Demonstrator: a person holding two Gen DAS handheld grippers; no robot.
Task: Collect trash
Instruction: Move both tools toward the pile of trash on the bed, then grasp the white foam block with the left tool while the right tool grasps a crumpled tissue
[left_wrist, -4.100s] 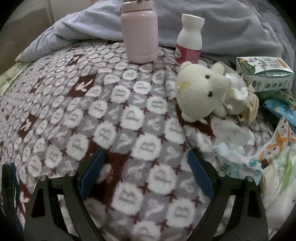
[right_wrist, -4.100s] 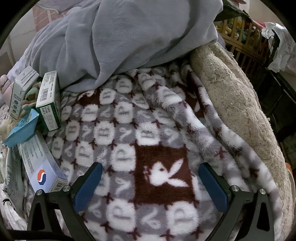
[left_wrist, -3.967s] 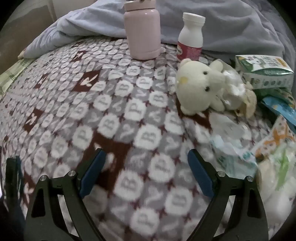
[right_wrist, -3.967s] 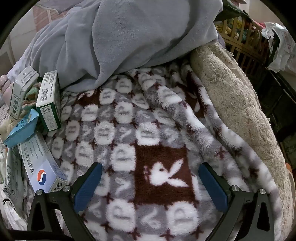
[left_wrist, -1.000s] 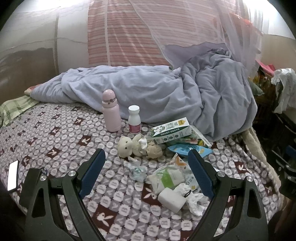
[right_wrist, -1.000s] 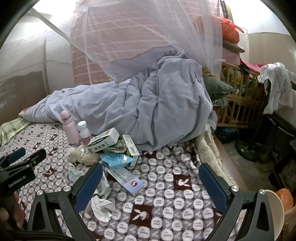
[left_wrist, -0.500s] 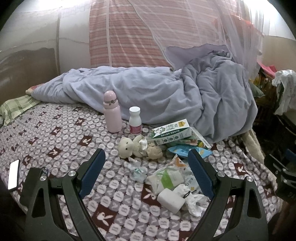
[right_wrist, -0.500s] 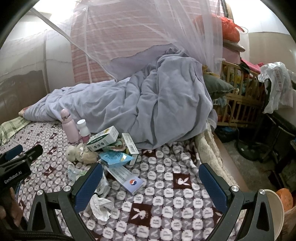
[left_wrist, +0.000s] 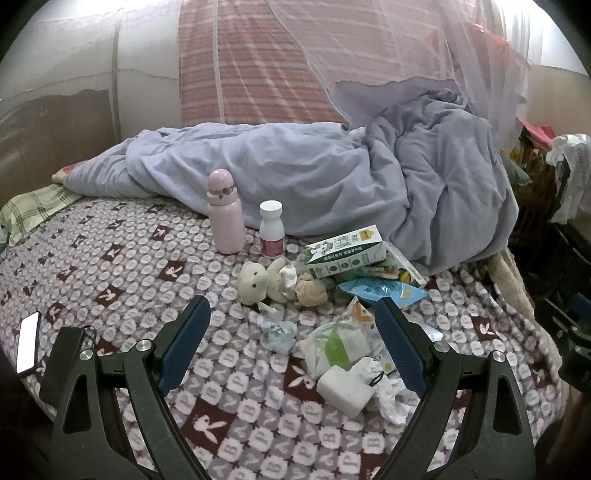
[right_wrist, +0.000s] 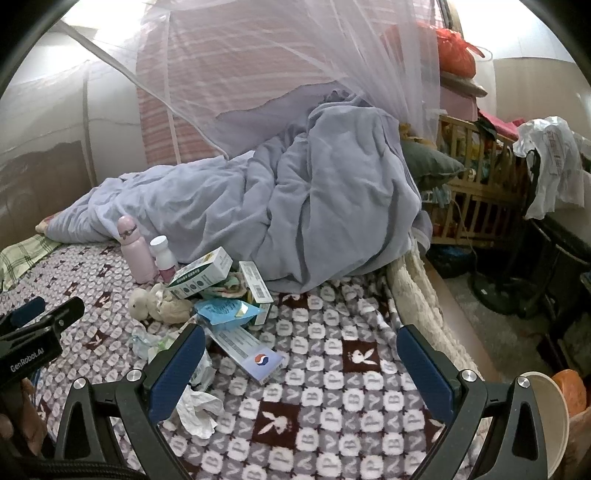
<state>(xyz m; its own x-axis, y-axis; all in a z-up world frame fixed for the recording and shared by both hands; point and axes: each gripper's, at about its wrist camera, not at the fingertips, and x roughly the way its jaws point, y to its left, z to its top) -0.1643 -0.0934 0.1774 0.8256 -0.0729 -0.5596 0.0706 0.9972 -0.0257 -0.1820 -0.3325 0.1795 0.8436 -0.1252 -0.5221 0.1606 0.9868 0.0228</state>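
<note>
A heap of trash lies on the patterned blanket (left_wrist: 122, 258): a green-and-white carton (left_wrist: 343, 251), a blue snack bag (left_wrist: 380, 290), a white-and-green wrapper (left_wrist: 338, 345), a white block (left_wrist: 345, 387) and crumpled tissue (left_wrist: 391, 398). The right wrist view shows the carton (right_wrist: 201, 277), blue bag (right_wrist: 225, 310), a long white box (right_wrist: 247, 350) and tissue (right_wrist: 197, 410). My left gripper (left_wrist: 291, 350) is open and held back above the heap. My right gripper (right_wrist: 301, 369) is open over the blanket, right of the heap. Neither holds anything.
A pink flask (left_wrist: 224, 218), a white bottle (left_wrist: 271, 229) and a plush toy (left_wrist: 255, 282) stand by the heap. A lilac duvet (left_wrist: 332, 177) fills the back. A phone (left_wrist: 28, 341) lies at the left edge. A wooden crib (right_wrist: 476, 188) and a white bin (right_wrist: 546, 417) are right of the bed.
Over four seconds both grippers pulled far back from close above the blanket, bringing the whole bed into view. In the last second the views barely shift; both stay open.
</note>
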